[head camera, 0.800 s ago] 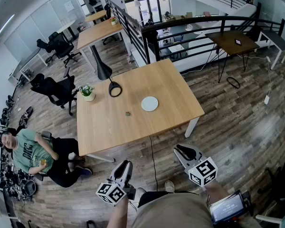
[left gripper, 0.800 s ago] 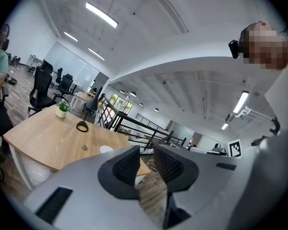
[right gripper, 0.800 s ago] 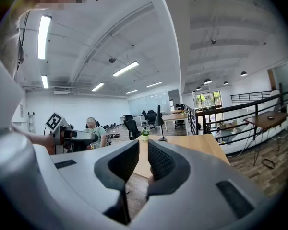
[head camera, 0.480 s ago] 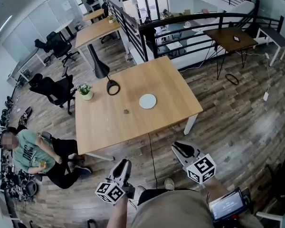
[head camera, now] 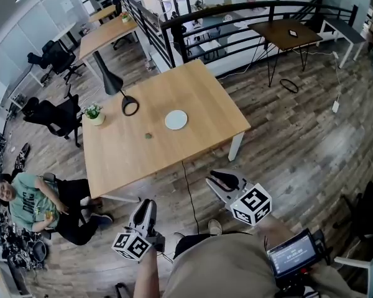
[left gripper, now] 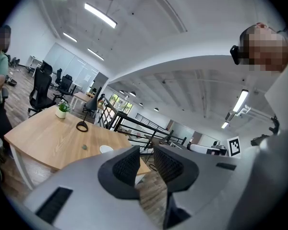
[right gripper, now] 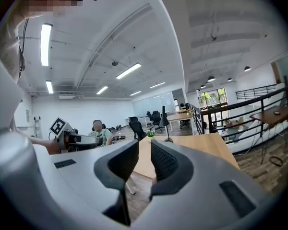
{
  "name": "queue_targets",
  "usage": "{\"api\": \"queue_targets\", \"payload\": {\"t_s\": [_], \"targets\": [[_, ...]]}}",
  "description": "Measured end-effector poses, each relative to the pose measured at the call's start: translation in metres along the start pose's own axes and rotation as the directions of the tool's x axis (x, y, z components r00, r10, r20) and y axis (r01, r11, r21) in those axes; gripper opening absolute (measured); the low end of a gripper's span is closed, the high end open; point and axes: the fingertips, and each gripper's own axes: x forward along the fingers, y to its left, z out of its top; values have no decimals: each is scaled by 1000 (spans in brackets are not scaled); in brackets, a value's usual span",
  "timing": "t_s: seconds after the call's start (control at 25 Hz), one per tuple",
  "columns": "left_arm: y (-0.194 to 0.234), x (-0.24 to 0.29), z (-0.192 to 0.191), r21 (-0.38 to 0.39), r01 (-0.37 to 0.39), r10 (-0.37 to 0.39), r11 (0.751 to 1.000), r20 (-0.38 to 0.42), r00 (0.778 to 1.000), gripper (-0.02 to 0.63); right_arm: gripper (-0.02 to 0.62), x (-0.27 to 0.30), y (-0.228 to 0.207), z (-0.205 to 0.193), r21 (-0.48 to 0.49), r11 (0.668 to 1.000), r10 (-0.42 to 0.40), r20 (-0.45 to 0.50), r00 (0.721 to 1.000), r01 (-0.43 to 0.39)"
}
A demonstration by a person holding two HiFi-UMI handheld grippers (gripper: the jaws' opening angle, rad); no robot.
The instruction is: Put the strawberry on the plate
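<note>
Strawberry [head camera: 148,135] mere speck near plate [head camera: 176,119]; left tongs [left gripper: 146,158], right tongs [right gripper: 145,153] clenched, empty.

Open office: wooden desks [head camera: 193,92], black swivel chairs [head camera: 50,113], strip lights [right gripper: 128,71].

Head view: high, steeply down, table [head camera: 199,98] well ahead. Left and right gripper views: low, near level, same table.

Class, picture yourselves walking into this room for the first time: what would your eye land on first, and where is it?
The big wooden table in the middle, with a white plate near its centre and the tiny strawberry just left of it. Near its far left edge stand a black lamp and a potted plant; a person sits low at the lower left.
</note>
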Motion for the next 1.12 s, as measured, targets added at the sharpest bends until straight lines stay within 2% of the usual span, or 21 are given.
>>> {"api": "queue_targets", "payload": {"t_s": [0.72,1.12], "targets": [[7,6,1,-14,0,0,1000,1,1000,94,64,8,-2,5,-60,998,-24,-35,999,21],[15,1,4,-35,-20,21,999,18,1000,94,63,12,-6,-1,-56,998,-38,-63,997,35]]}}
